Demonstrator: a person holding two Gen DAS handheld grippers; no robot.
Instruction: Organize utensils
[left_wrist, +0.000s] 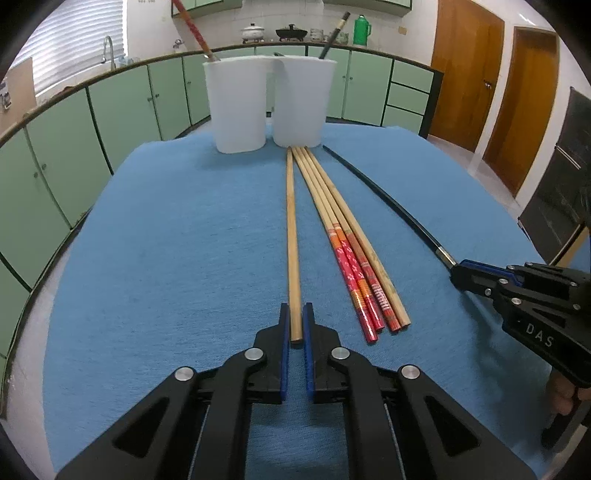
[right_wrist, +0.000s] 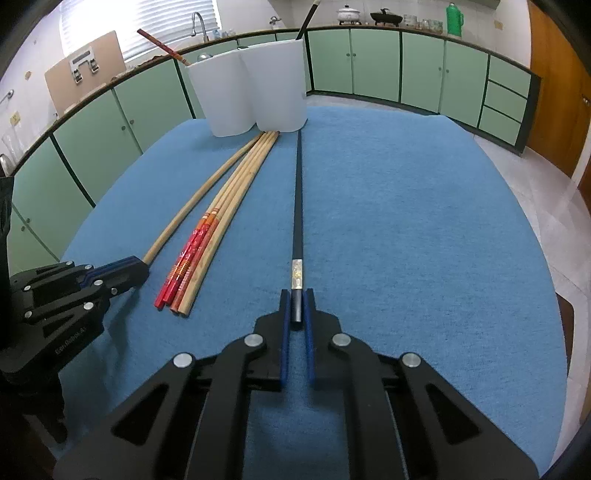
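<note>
Because each gripper pinches only the very end of a long chopstick, the sticks could tip or slip. The left gripper (left_wrist: 295, 325) is closed on the plain wooden chopstick (left_wrist: 291, 236); the right gripper (right_wrist: 296, 308) is closed on the black chopstick (right_wrist: 297, 206). Both sticks lie on the blue cloth (right_wrist: 406, 221), tips near the white cups (left_wrist: 271, 103). A swinging tip could knock a cup over.

Wide bare blue cloth lies left of the plain chopstick (left_wrist: 293, 236) and right of the black chopstick (right_wrist: 297, 206), so the surface (right_wrist: 424, 221) is open on both flanks. Between them the bundle of four chopsticks (left_wrist: 351, 251) fills the middle lane. At the far end two white cups (left_wrist: 271, 103), touching, block the way, sticks jutting above their rims.
</note>
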